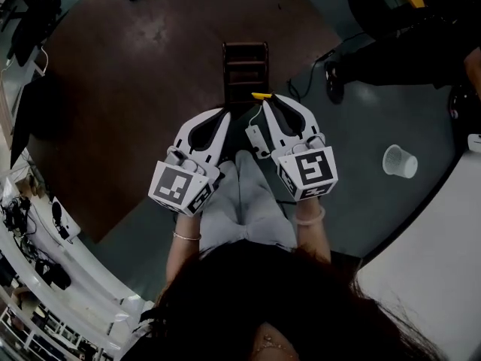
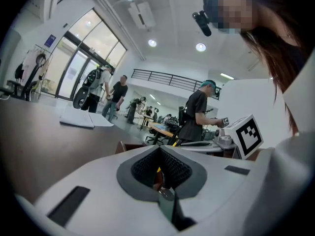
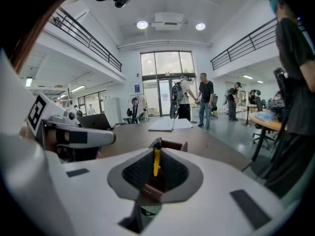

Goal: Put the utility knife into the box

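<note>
The right gripper has its jaws pressed together on the utility knife, and its own view shows the knife as a thin yellow strip caught between the dark pads just behind the tips. In the head view only a short yellow piece sticks out at the tips, and it seems to lie across the jaws and point toward the left gripper; how long the hidden part is, I cannot tell. The left gripper has its jaws together too, and its own view shows nothing held between them. The box is a dark, narrow, open one standing at the near edge of the brown table, with its long axis running straight away from the person. It lies directly ahead of both grippers, just beyond the tips, and the right gripper, the one carrying the knife, is the nearer to it and almost above its near end. I judge that the knife is picked up and only the placing is left. For this the knife probably needs turning until its length follows the length of the box, because crosswise it could catch on the side walls, and then the jaws can part above the opening.
</note>
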`<state>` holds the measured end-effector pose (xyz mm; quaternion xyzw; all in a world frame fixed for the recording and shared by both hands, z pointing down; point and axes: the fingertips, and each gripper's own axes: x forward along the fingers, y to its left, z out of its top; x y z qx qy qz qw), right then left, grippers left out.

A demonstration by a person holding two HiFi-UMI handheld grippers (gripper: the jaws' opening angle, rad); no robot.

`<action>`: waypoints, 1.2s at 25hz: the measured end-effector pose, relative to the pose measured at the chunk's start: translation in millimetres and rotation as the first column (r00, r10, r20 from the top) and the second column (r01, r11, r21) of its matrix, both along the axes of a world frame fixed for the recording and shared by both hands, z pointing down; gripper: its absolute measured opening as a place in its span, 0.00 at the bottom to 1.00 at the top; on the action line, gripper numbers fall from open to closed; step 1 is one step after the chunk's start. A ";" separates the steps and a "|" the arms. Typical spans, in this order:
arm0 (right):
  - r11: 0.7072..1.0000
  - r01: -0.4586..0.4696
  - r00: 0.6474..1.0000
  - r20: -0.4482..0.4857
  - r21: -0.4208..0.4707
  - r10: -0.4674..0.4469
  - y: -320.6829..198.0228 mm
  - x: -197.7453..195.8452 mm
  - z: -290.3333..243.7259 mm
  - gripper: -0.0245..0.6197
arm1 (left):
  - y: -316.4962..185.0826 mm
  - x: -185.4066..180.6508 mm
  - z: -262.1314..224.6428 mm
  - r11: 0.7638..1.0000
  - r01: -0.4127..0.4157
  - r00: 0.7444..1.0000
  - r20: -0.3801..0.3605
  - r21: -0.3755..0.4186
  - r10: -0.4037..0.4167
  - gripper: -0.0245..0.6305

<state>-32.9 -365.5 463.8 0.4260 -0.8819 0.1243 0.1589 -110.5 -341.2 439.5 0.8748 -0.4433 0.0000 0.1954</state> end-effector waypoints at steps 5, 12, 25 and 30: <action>0.999 -0.028 1.000 0.005 -0.045 0.028 -6.2 2.3 34.1 0.12 | -5.9 -3.8 24.2 1.000 0.014 1.000 0.002 -0.024 -0.014 0.04; 0.997 -0.024 0.999 0.024 -0.070 0.025 -6.0 0.0 58.3 0.12 | -9.6 -2.1 42.1 0.999 0.011 1.000 0.013 -0.042 -0.010 0.04; 0.997 0.007 1.000 0.011 -0.079 -0.006 1.1 -20.1 39.2 0.15 | 6.4 -18.2 26.8 0.998 0.003 1.000 -0.003 -0.064 -0.003 0.04; 0.999 0.006 1.000 0.017 -0.049 -0.005 -0.8 -16.3 31.3 0.16 | 4.9 -15.0 23.5 0.999 0.008 1.000 -0.005 -0.046 -0.008 0.04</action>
